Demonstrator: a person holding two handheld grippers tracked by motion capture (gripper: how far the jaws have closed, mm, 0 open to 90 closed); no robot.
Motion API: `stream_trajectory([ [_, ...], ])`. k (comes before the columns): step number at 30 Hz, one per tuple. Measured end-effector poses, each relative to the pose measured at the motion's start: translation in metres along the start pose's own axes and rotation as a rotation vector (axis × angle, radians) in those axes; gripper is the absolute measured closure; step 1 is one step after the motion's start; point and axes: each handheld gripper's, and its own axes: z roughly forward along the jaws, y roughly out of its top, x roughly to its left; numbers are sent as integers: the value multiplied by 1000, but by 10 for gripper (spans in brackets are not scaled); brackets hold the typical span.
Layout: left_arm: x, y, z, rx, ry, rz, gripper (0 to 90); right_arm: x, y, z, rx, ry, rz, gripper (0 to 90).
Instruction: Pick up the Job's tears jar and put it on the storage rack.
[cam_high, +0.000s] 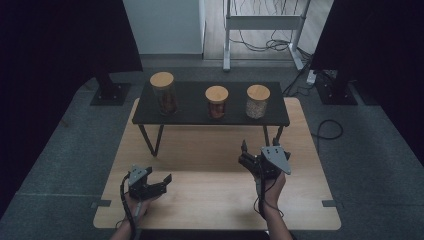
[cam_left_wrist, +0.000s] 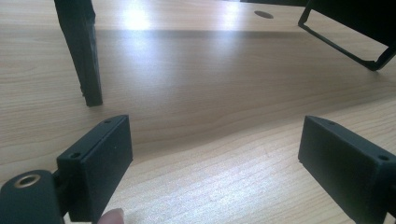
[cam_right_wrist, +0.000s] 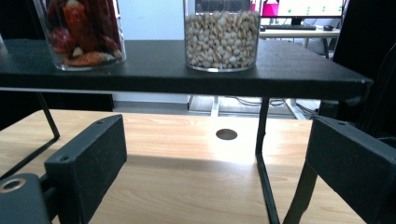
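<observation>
Three glass jars with round wooden lids stand on a low black shelf (cam_high: 195, 114): a tall one with brownish contents (cam_high: 163, 94) at the left, a shorter one with red pieces (cam_high: 216, 102) in the middle, and one with pale beans (cam_high: 258, 101) at the right. My left gripper (cam_high: 159, 176) rests low over the wooden table (cam_high: 210, 200) near its front left, open and empty (cam_left_wrist: 215, 154). My right gripper (cam_high: 259, 149) is held in front of the shelf's right end, open and empty (cam_right_wrist: 219, 158). It faces the bean jar (cam_right_wrist: 221, 37) and the red jar (cam_right_wrist: 84, 32) from below shelf height.
The shelf stands on thin black legs (cam_right_wrist: 262, 140), one close ahead of my right gripper and one (cam_left_wrist: 84, 51) ahead of my left. A round cable hole (cam_right_wrist: 226, 134) lies in the table under the shelf. Grey floor surrounds the table, with stands and cables (cam_high: 265, 45) behind.
</observation>
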Motion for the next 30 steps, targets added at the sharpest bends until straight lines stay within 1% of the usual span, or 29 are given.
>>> stream_trajectory([
  [4, 0, 0, 1, 3, 0, 2, 95, -1, -5, -2, 13, -4, -2, 45],
  [8, -1, 0, 1, 4, -1, 7, 95, -1, -8, -3, 31, -7, -22, 46],
  [14, -1, 0, 0, -1, -4, 12, 95, 4, -21, -2, 97, 9, -51, 44],
  [16, -2, 0, 0, -2, -5, 14, 95, 6, -23, -1, 109, 13, -58, 44],
  [21, -2, 1, 0, 0, -8, 19, 95, 9, -25, -2, 110, 15, -66, 44],
  [27, -3, 1, -1, -4, -9, 21, 95, 8, -28, -2, 126, 12, -67, 44],
  [30, -3, 1, -1, -8, -7, 19, 95, 7, -29, -3, 119, 13, -63, 44],
])
